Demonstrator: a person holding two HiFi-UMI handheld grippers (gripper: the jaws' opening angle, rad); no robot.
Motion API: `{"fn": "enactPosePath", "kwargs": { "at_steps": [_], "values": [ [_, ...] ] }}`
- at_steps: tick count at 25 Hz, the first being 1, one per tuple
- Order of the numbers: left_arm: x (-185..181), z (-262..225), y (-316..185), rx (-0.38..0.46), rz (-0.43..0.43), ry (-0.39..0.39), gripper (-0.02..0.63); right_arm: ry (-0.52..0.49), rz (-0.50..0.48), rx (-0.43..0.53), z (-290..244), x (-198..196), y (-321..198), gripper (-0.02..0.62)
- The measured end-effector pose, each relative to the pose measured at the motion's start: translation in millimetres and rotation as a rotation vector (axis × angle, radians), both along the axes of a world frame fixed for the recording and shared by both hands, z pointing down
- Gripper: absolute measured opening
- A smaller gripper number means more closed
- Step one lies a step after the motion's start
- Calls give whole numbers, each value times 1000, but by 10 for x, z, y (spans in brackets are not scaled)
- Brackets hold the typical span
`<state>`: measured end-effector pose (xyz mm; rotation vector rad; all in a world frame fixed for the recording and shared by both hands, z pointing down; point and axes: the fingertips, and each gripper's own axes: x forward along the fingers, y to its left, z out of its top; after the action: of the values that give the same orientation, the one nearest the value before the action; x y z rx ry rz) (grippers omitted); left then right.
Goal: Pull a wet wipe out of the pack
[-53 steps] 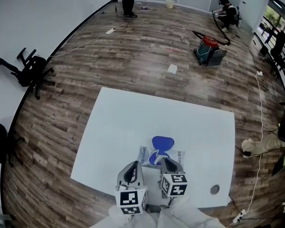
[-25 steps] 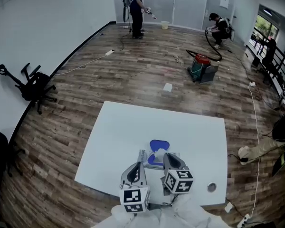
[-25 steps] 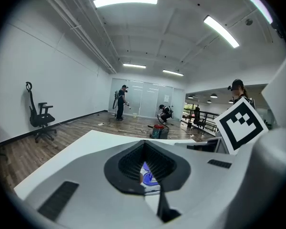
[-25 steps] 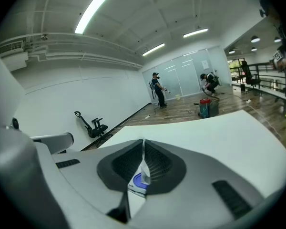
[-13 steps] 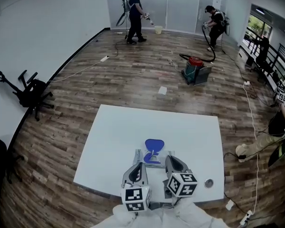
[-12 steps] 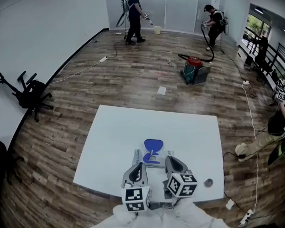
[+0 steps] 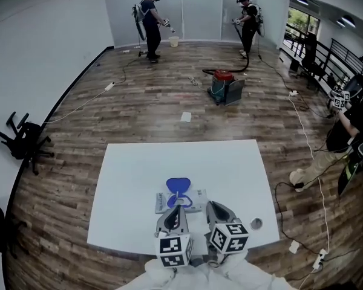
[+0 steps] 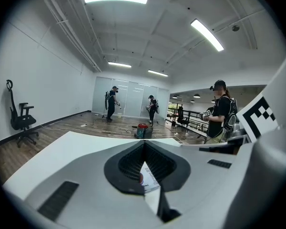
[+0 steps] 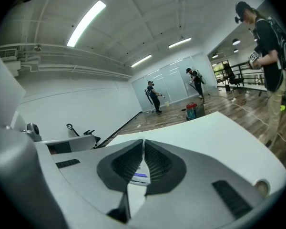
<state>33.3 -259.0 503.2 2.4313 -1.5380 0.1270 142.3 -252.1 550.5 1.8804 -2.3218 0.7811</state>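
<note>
The left hand-held gripper (image 7: 176, 209) and right hand-held gripper (image 7: 210, 206) hang over the bench's (image 7: 133, 174) near edge, each with jaws pressed together and empty. The wipe pack (image 7: 195, 199) lies just beyond them, its blue lid (image 7: 177, 185) open. No pull seems to have begun. Next, one gripper likely needs to spread and pinch a wipe at the opening.

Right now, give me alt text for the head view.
A wipes pack, blue lid open, lies on a white table. The left gripper and right gripper point at it from the near edge. People work on the wood floor beyond.

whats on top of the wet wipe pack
A blue lid, flipped open, on the wet wipe pack. The left gripper covers part of the near edge, so any wipe sticking out there is hidden.
</note>
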Motion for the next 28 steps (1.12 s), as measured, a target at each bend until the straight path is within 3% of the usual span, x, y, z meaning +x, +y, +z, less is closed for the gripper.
{"fn": "enactPosePath", "kwargs": {
  "at_steps": [28],
  "values": [
    [-27,-4,-41,-3,-13,-7,0,-17,-15,-2,3,-45,-52,18]
  ]
}}
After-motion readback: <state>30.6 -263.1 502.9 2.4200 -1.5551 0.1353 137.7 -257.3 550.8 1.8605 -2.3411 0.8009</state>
